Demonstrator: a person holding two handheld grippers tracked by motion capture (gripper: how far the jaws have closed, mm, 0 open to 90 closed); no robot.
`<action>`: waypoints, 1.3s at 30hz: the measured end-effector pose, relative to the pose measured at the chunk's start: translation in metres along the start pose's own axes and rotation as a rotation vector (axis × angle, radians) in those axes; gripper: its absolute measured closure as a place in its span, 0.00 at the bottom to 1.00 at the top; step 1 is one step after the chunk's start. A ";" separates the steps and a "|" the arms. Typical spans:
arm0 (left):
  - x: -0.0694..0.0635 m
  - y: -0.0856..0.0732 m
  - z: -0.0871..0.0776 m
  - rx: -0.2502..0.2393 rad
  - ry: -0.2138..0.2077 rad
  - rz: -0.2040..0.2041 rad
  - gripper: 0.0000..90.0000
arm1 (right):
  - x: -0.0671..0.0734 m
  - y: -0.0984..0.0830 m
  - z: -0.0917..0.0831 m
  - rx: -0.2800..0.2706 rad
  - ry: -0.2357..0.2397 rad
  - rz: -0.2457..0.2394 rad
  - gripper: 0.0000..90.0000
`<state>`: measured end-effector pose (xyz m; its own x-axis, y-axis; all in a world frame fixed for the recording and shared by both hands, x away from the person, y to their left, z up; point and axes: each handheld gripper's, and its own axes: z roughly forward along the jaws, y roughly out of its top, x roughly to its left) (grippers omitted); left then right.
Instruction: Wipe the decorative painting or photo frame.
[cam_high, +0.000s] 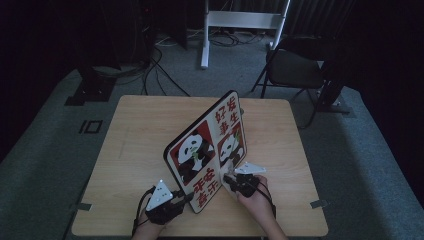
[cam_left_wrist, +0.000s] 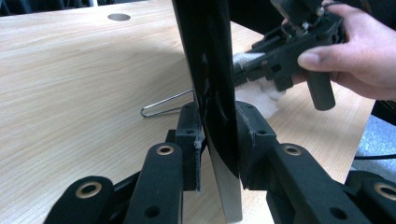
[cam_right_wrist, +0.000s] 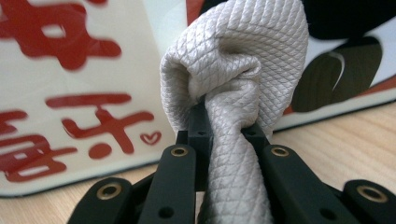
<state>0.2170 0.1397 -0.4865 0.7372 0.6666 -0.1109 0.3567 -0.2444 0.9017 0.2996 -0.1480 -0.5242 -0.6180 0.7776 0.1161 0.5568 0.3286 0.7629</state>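
Cloth (cam_right_wrist: 233, 93) hides panda board (cam_right_wrist: 84, 93).

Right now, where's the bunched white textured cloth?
The white textured cloth is pinched in the right gripper, against the panda-printed board's face near its lower right edge, above the wooden table.

panda board (cam_high: 207, 150) upright on table (cam_high: 140, 130), two claws beside

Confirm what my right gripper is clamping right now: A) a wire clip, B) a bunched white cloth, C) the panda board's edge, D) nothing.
B: in the right gripper view the right gripper has its jaws shut on a bunched white cloth in front of the board; the board's edge sits in the left gripper.
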 end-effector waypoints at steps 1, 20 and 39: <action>0.000 0.000 0.000 0.000 0.002 0.001 0.82 | -0.001 -0.002 0.001 0.004 0.000 0.002 0.90; 0.000 0.000 0.000 0.000 -0.002 -0.002 0.82 | -0.006 -0.010 0.002 0.032 0.001 0.024 0.90; 0.000 0.000 0.000 -0.001 0.000 0.002 0.82 | 0.007 0.081 -0.068 -0.271 0.030 -0.029 0.90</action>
<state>0.2169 0.1399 -0.4867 0.7379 0.6660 -0.1091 0.3545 -0.2449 0.9024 0.3030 -0.1527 -0.4189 -0.6497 0.7525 0.1077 0.3722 0.1914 0.9082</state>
